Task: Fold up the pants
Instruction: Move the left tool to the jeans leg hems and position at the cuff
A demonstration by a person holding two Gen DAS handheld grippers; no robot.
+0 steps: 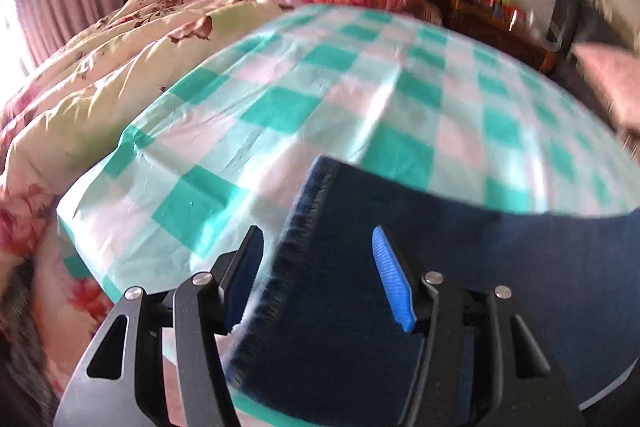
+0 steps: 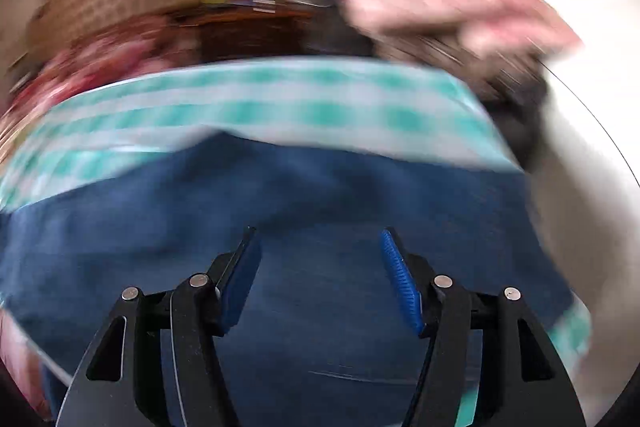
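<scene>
A floral quilt (image 1: 100,75) lies bunched at the left of the bed, beside the green checked sheet (image 1: 280,107). The dark blue pants (image 1: 460,247) lie flat on that sheet. The left gripper (image 1: 318,267) hovers over their stitched edge, fingers apart and empty. The right gripper (image 2: 320,271) hangs over the pants' middle, fingers likewise spread, gripping nothing.

Navy pants (image 1: 400,267), green-checked sheet (image 1: 320,99)
</scene>
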